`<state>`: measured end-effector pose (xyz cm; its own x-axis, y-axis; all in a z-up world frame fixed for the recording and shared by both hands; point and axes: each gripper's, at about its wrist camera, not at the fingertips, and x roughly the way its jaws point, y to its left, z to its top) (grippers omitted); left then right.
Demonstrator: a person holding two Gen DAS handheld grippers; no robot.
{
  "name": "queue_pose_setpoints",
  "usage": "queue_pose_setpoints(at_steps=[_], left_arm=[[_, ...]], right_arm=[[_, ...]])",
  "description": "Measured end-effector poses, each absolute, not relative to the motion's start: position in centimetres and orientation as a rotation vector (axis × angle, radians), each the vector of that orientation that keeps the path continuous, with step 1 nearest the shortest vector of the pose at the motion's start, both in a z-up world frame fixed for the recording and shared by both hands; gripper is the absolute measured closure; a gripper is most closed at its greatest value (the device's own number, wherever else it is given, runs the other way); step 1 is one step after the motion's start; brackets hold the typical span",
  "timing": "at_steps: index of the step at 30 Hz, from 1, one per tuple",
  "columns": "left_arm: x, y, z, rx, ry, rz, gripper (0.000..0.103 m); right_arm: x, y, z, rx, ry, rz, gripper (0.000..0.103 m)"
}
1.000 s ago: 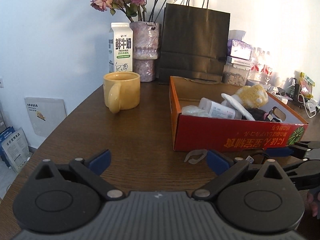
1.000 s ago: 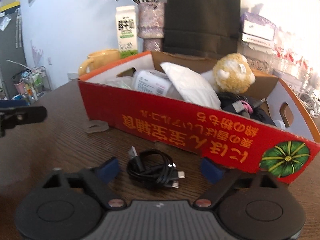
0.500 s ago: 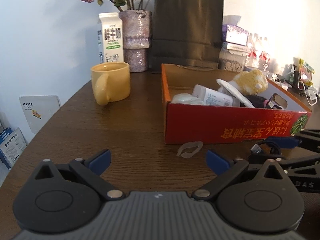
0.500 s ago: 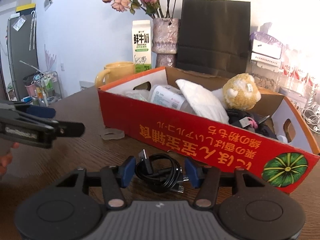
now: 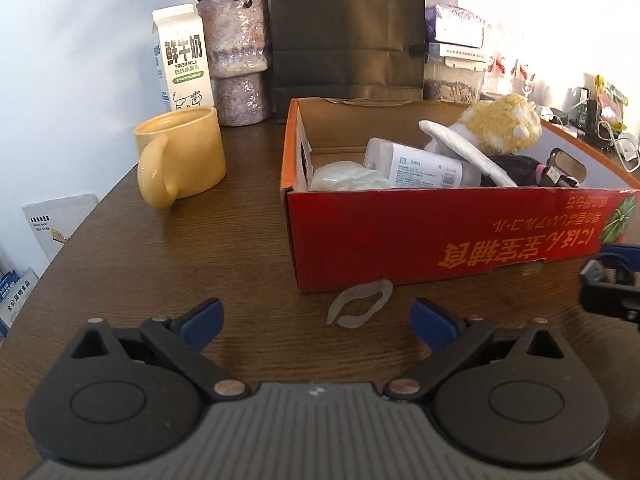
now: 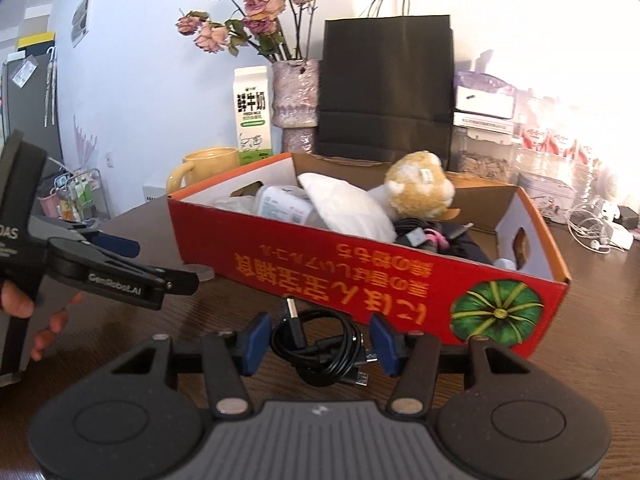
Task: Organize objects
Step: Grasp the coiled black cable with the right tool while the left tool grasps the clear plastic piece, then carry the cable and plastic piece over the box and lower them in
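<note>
Nearest the right camera, the right gripper [image 6: 318,338] has its 2 blue pads on either side of a coiled black cable [image 6: 320,350], clenched on the bundle; whether the coil is off the wooden surface [image 6: 592,320] or resting on it I cannot tell. The cable sits just in front of the red cardboard box [image 6: 360,264], near its long printed wall.

The left gripper [image 5: 316,318] is released, its pads wide apart with nothing between them, low over the surface. Just beyond it lies a small translucent loop [image 5: 358,306], close against the foot of the box.

Judging from this, the step in hand is to carry the cable into the box. To do it well, keep the squeeze firm so the loose plug end and loops do not slip out, raise the bundle clear of the wall's top edge before moving forward, and aim for the open patch of cardboard floor rather than the crowded part.

Inside the box lie a white bottle [image 5: 416,164], a white pad [image 6: 348,206], a yellow plush toy [image 5: 500,128] and dark cords. Behind, to the left, stand a yellow mug [image 5: 180,158], a milk carton [image 5: 182,58], a vase [image 5: 238,56] and a dark paper bag [image 5: 348,24].
</note>
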<state>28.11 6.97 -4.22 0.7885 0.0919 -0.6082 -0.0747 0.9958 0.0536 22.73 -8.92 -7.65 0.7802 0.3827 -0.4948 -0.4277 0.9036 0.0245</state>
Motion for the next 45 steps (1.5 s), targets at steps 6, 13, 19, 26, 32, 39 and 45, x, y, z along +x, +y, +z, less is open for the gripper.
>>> queue_pose_setpoints(at_steps=[6,13,19,26,32,39,45], left_arm=[[28.8,6.6,-4.3,0.014,0.661,0.073,0.025],[28.1,5.2,-4.1,0.012,0.64,0.026,0.088],[27.4,5.3,-3.8,-0.031,0.614,0.038,0.097],[25.3,4.7,-2.9,-0.049,0.555,0.009,0.097],[22.9,3.9,-1.2,-0.073,0.481,-0.018,0.097],[21.6,2.2,2.1,-0.069,0.372,-0.066,0.097],[22.6,0.4,4.2,-0.068,0.315,-0.104,0.097]], right_arm=[[22.4,-9.7,-7.7,-0.082,0.509,0.433,0.05],[22.1,-9.6,-7.6,-0.086,0.501,0.442,0.05],[22.0,-9.6,-7.6,-0.088,0.496,0.444,0.05],[21.8,-9.6,-7.6,-0.088,0.483,0.439,0.05],[21.0,-10.1,-7.2,-0.067,0.46,0.429,0.05],[20.3,-10.4,-5.9,-0.044,0.416,0.409,0.05],[21.0,-10.5,-3.8,-0.021,0.365,0.39,0.05]])
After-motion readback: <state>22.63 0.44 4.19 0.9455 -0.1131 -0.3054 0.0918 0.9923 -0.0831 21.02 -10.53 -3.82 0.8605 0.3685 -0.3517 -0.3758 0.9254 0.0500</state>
